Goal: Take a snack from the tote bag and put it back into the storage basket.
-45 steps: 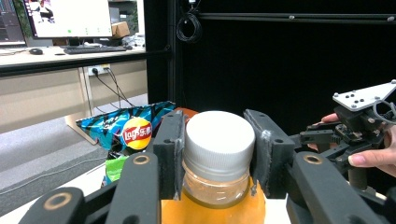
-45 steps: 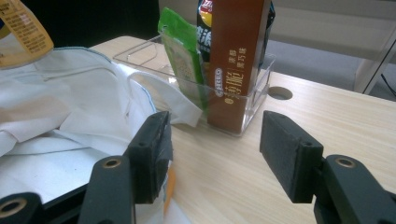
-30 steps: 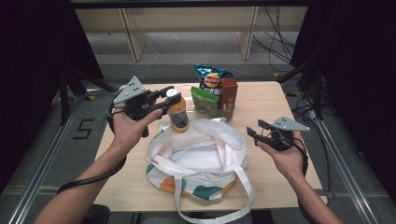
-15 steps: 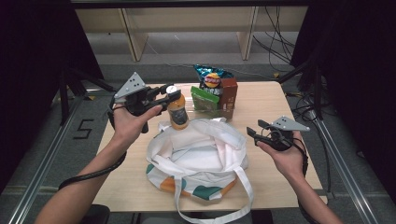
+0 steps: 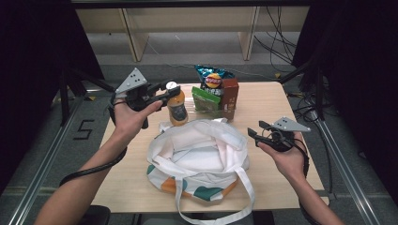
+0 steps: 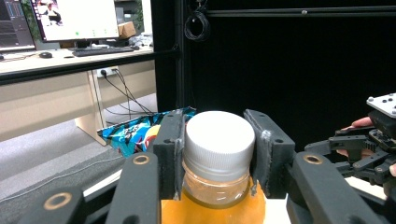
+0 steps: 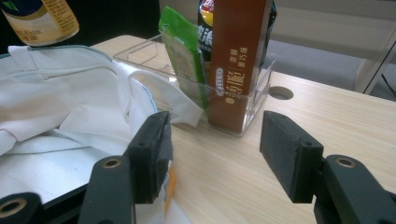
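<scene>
Table point(image 5: 281, 101), pale wood, carries the lot. White tote bag point(image 5: 199, 157) lies in the middle, mouth slack and open upward, straps trailing toward the near edge. Behind it, clear tray point(image 7: 252, 109) with brown box point(image 5: 230, 96), green packet point(image 5: 202, 98) and chip bag point(image 5: 213, 79) standing in it. Left gripper point(image 5: 164, 93) pinches the juice bottle point(image 5: 177, 107) at its white cap point(image 6: 218, 140), pads tight on both sides. Against a second ago the bottle sits slightly higher and nearer the tray, above the bag's far rim; grip unchanged. Reads as the bottle lifted, carry into the bag not yet made. Bottle upright, long axis vertical, cap up. Right gripper point(image 5: 258, 132) spread, nothing between the jaws, hovering beside the bag's right edge.
</scene>
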A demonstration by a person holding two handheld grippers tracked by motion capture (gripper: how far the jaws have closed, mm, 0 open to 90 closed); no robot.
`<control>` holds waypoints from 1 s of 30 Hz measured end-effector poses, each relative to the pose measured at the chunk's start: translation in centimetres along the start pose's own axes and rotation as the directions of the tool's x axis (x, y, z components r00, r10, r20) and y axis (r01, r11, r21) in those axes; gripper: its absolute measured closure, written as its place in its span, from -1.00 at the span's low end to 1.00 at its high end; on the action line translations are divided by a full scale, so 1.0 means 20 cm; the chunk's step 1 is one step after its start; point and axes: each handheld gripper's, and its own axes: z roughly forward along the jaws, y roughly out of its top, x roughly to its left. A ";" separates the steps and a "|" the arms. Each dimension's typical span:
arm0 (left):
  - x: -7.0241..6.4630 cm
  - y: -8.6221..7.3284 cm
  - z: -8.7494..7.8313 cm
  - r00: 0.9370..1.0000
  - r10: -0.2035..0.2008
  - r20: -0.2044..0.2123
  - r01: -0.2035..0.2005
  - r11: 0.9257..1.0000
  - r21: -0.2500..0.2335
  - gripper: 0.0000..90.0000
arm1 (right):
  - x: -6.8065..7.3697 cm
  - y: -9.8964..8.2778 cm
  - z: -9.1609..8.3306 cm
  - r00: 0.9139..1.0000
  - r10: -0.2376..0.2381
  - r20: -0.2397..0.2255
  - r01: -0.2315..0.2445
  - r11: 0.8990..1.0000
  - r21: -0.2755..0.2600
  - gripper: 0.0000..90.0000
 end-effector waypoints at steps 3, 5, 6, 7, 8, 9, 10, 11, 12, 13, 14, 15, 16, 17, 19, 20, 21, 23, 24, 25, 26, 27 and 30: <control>0.02 0.00 0.01 1.000 0.008 -0.002 -0.008 1.000 0.006 0.31 | -0.01 0.00 0.00 0.999 -0.022 0.024 0.023 0.999 -0.023 -0.03; 0.03 0.00 0.02 1.000 0.010 -0.003 -0.010 1.000 0.007 0.31 | -0.01 0.00 0.00 1.000 -0.017 0.004 0.017 1.000 0.004 -0.03; 0.03 0.00 0.02 1.000 0.010 -0.002 -0.010 1.000 0.007 0.31 | -0.01 0.00 0.00 1.000 -0.019 0.002 0.019 1.000 -0.002 -0.03; 0.03 0.00 0.03 1.000 0.009 -0.004 -0.009 1.000 0.006 0.31 | -0.01 0.00 0.00 1.000 -0.019 0.004 0.019 1.000 -0.001 -0.03; 0.04 0.00 0.03 1.000 0.011 -0.002 -0.011 1.000 0.006 0.31 | -0.01 0.00 0.00 1.000 -0.020 0.003 0.020 1.000 -0.001 -0.03; 0.04 0.00 0.04 1.000 0.007 -0.002 -0.007 1.000 0.007 0.31 | -0.01 0.00 0.00 1.000 -0.018 0.003 0.018 1.000 -0.001 -0.03; 0.05 0.00 0.04 1.000 0.009 -0.003 -0.009 1.000 0.008 0.31 | -0.01 0.00 0.00 1.000 -0.016 0.006 0.016 1.000 0.004 -0.03; 0.05 0.00 0.04 1.000 0.009 -0.004 -0.009 1.000 0.006 0.31 | -0.01 0.00 0.00 1.000 -0.014 0.013 0.014 1.000 -0.012 -0.03; 0.05 0.00 0.05 1.000 0.008 -0.005 -0.008 1.000 0.006 0.31 | -0.01 0.00 0.00 0.999 -0.035 0.026 0.036 0.999 -0.023 -0.03; 0.06 0.00 0.05 1.000 0.010 -0.006 -0.010 1.000 0.008 0.31 | -0.01 0.00 0.01 1.000 -0.015 0.015 0.015 1.000 -0.016 -0.03; 0.06 0.00 0.05 1.000 0.009 -0.007 -0.009 1.000 0.006 0.31 | -0.01 0.00 0.00 1.000 -0.020 0.015 0.020 1.000 -0.011 -0.03; 0.06 0.00 0.05 1.000 0.011 -0.007 -0.011 1.000 0.007 0.31 | -0.01 0.00 0.00 1.000 -0.007 0.011 0.007 1.000 -0.012 -0.03; 0.06 0.00 0.06 1.000 0.013 -0.009 -0.013 1.000 0.011 0.31 | -0.01 0.00 0.00 1.000 -0.021 0.020 0.022 1.000 -0.017 -0.03; 0.06 0.00 0.06 1.000 0.011 -0.012 -0.011 1.000 0.013 0.31 | -0.01 0.00 0.00 1.000 -0.018 0.021 0.018 1.000 -0.016 -0.03; 0.07 -0.01 0.06 1.000 0.013 -0.016 -0.013 1.000 0.014 0.31 | -0.01 0.00 0.00 1.000 -0.021 0.021 0.022 1.000 -0.021 -0.03; 0.07 -0.01 0.06 1.000 0.013 -0.016 -0.013 1.000 0.014 0.31 | -0.01 0.00 0.00 1.000 -0.023 0.020 0.023 1.000 -0.012 -0.03; 0.07 -0.01 0.06 1.000 0.011 -0.018 -0.011 1.000 0.013 0.31 | -0.01 0.00 0.00 1.000 -0.023 0.020 0.023 1.000 -0.011 -0.03; 0.08 -0.01 0.07 1.000 0.014 -0.019 -0.014 1.000 0.012 0.31 | 0.00 -0.01 0.00 1.000 -0.001 0.017 0.001 1.000 0.001 -0.03; 0.08 -0.01 0.07 1.000 0.008 -0.018 -0.008 1.000 0.009 0.31 | 0.00 0.00 0.00 1.000 -0.008 0.008 0.008 1.000 0.004 -0.03; 0.08 -0.01 0.07 1.000 0.012 -0.018 -0.012 1.000 0.012 0.31 | 0.00 0.00 0.00 1.000 -0.008 0.005 0.008 1.000 0.000 -0.03; 0.09 -0.01 0.08 1.000 0.012 -0.016 -0.012 1.000 0.011 0.31 | 0.00 0.00 0.00 1.000 -0.008 0.005 0.008 1.000 -0.001 -0.03; 0.09 -0.01 0.08 1.000 0.012 -0.017 -0.012 1.000 0.013 0.31 | 0.00 0.00 0.00 1.000 -0.006 0.017 0.006 1.000 0.002 -0.03; 0.10 -0.02 0.09 1.000 0.014 -0.014 -0.014 1.000 0.013 0.31 | 0.00 0.00 0.00 1.000 -0.006 0.013 0.005 1.000 0.010 -0.03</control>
